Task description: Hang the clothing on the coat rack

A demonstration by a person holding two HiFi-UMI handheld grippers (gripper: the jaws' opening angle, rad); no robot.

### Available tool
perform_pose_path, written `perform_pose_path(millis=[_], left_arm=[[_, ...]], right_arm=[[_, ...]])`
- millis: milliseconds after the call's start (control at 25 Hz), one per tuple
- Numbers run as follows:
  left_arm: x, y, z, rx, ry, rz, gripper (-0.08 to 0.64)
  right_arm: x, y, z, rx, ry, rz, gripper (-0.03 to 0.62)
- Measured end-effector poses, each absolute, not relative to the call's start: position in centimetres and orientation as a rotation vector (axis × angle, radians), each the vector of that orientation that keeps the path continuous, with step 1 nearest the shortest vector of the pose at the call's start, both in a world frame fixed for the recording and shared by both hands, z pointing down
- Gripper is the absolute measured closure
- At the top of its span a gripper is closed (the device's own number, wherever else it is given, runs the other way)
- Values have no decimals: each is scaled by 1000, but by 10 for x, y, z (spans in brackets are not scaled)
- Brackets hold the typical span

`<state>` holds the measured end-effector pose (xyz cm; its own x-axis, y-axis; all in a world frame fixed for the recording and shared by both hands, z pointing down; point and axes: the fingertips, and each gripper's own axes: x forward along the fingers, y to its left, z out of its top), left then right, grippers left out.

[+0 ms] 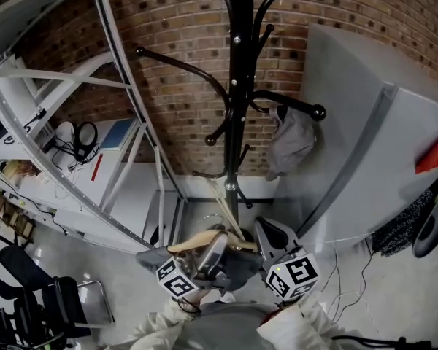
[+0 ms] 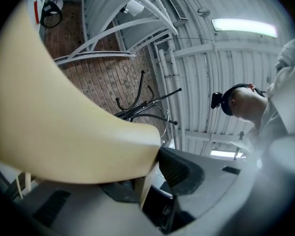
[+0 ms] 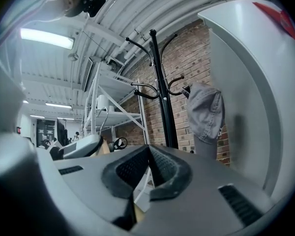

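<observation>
Left gripper (image 1: 212,252) clamps hanger (image 1: 196,240); right gripper (image 1: 266,233) pinched shut beside it, under rack (image 1: 239,86); left hook (image 1: 177,63) free, cloth (image 1: 292,141) on right

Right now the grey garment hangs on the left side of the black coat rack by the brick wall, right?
No: the grey garment hangs on the right side of the black coat rack, off a knobbed arm, by the brick wall. The head view shows it.
</observation>
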<state>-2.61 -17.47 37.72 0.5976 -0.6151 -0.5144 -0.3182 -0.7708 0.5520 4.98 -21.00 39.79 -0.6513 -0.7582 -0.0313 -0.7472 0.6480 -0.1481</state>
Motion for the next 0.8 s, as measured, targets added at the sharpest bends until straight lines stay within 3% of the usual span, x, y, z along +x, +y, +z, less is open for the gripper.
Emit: perform_pose_path(millis=[800], left_arm=[[-46,-204,365,2488,-599,-969,440]], right_arm=[[35,-222,386,-1465,2695,-99,568]])
